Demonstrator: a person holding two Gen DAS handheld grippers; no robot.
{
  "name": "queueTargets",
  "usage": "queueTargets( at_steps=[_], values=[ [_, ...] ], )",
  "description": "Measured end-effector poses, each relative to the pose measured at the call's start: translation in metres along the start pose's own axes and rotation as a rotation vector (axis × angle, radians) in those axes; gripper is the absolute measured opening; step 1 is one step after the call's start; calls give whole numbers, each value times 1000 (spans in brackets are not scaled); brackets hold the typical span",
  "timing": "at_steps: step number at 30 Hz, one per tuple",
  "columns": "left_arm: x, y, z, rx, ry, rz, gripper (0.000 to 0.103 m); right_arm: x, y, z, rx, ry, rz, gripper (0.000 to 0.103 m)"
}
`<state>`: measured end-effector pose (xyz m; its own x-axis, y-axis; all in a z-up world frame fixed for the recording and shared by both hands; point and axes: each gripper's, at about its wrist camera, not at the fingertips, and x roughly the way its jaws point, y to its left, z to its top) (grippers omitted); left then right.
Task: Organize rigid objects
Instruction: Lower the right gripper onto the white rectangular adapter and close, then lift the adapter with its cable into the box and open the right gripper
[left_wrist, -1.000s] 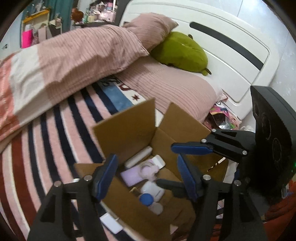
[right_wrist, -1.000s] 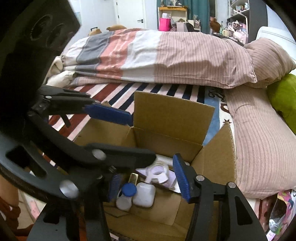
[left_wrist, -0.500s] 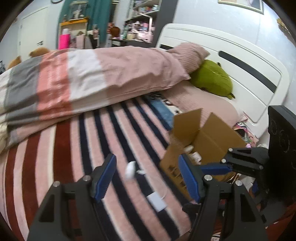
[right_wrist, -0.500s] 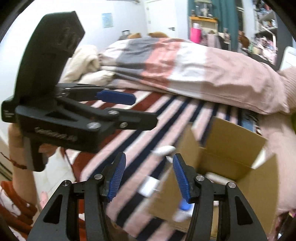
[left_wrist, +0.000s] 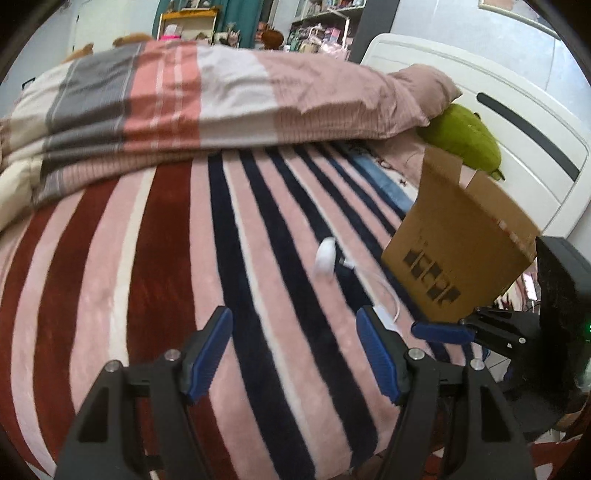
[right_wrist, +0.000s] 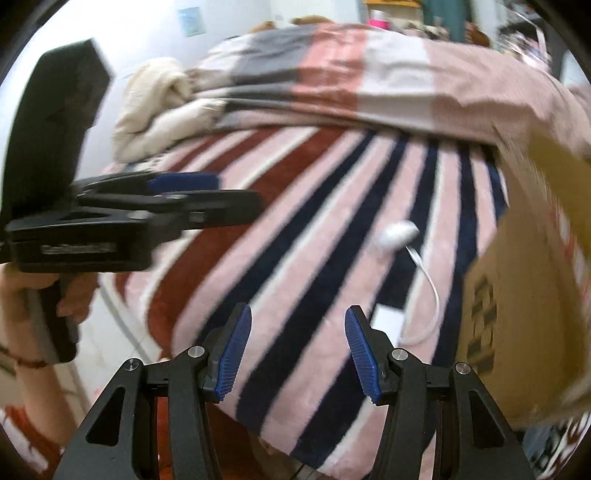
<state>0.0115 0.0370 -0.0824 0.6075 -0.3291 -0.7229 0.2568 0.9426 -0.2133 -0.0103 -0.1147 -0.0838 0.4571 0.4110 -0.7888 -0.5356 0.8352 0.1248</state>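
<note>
A white oval device (left_wrist: 325, 258) with a white cable (left_wrist: 388, 291) lies on the striped blanket (left_wrist: 184, 277); it also shows in the right wrist view (right_wrist: 395, 234), joined by its cable (right_wrist: 434, 295) to a white adapter block (right_wrist: 388, 321). A cardboard box (left_wrist: 458, 240) stands to its right, its inside hidden; it is blurred in the right wrist view (right_wrist: 524, 314). My left gripper (left_wrist: 293, 354) is open and empty, above the blanket short of the device. My right gripper (right_wrist: 297, 352) is open and empty near the bed's front edge.
A folded striped duvet (left_wrist: 221, 103) runs across the back of the bed. A pink pillow (left_wrist: 417, 96) and a green plush (left_wrist: 465, 136) lie by the white headboard (left_wrist: 517, 122). A cream blanket (right_wrist: 155, 103) is heaped at the far left.
Both grippers have swung away from above the open box to the left, over the striped blanket. The white device and cable now lie ahead of both. Both stay open.
</note>
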Motion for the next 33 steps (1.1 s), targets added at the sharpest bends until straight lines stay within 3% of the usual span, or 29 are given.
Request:
queueTargets(
  at_steps=[6,9,17,20,25,33],
  values=[
    [6,3,-14,-30,11,-30,67,24,-23,-28,182,15,-84,49],
    [6,3,-18,-34,15,-29,67,36,-29,-34,193,-19,-189,49],
    [6,3,-19,-33,19,-34,67,51,-43,-33,210,-85,-288,48],
    [7,2,-18,-34,22,-39,67,52,-43,-35,192,-94,-310,30],
    [9,-3,-15,-30,29,-55,67,44,-41,-39,168,-110,-281,27],
    [6,-12,-7,-20,27,-126,67,18,-8,-36,59,-183,-140,26]
  ],
)
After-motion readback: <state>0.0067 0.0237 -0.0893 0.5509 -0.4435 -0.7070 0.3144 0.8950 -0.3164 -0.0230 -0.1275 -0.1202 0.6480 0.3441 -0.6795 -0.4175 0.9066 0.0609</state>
